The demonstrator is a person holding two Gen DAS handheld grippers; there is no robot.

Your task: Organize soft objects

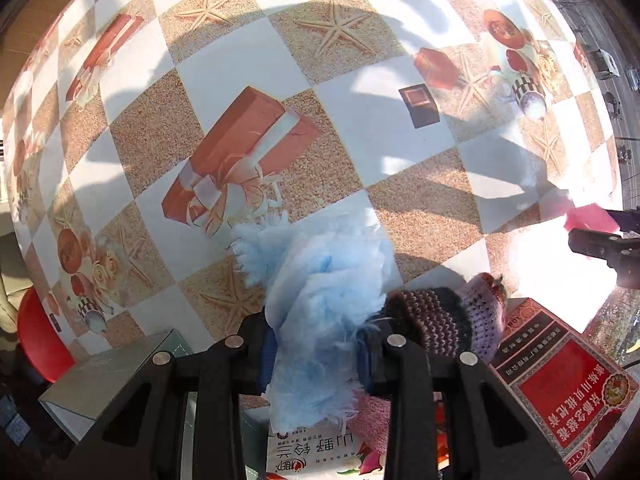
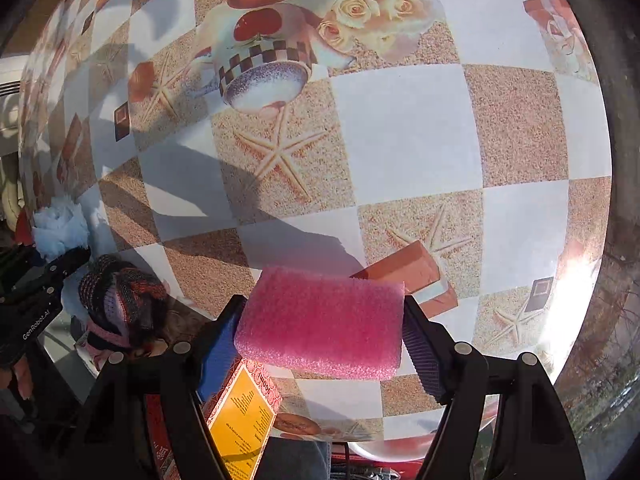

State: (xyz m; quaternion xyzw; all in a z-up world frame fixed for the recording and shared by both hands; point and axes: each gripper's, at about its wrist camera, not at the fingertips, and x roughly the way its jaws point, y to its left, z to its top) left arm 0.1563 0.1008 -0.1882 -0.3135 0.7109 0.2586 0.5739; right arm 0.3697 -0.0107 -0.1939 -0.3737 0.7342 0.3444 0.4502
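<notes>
My left gripper (image 1: 316,344) points down at the table and is shut on a light blue fluffy cloth (image 1: 320,276), which bulges out between the two pads. A striped knitted piece (image 1: 440,320) in purple, black and pink lies just right of it. My right gripper (image 2: 324,308) is shut on a pink sponge block (image 2: 320,324), with one pad against each end. In the right wrist view the blue fluffy cloth (image 2: 60,228) and the knitted piece (image 2: 120,296) show at the left edge. In the left wrist view the pink sponge (image 1: 588,216) peeks in at the right edge.
A checked tablecloth (image 1: 360,120) printed with starfish and gift boxes covers the table. A red box with Chinese text (image 1: 560,380), a grey box (image 1: 116,372) and a white packet (image 1: 312,452) lie near the front edge. A red stool (image 1: 36,340) stands beyond the left edge.
</notes>
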